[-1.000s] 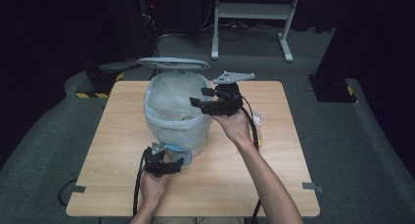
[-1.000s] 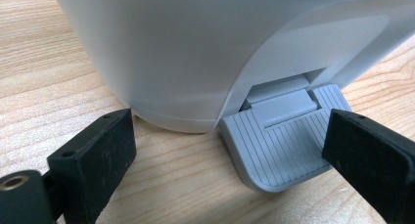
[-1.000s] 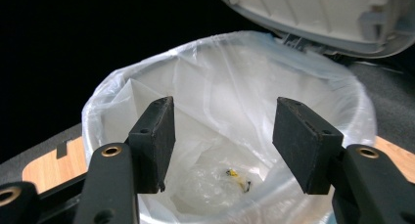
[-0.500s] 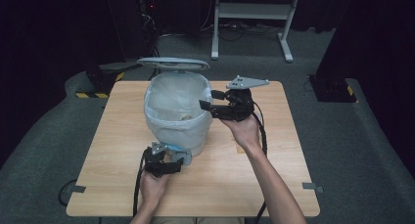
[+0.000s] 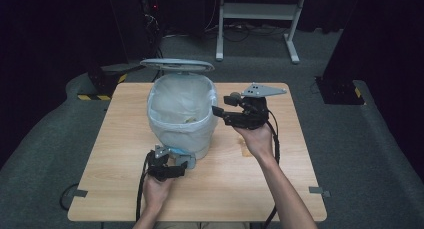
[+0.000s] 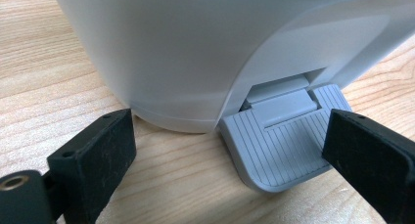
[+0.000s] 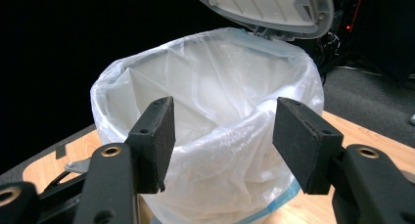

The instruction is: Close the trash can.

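White lined bin [image 5: 182, 116] just left of empty, half-open right tool [image 5: 218, 111].

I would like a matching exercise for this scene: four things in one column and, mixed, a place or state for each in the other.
Things:
1. lid
2. pedal
3. right gripper
4. plastic liner

Places or states:
a. jaws open, empty, beside the bin's rim
b. raised open
c. folded over the rim
d. on the table between the left gripper's jaws

Pairs: 1-b, 2-d, 3-a, 4-c
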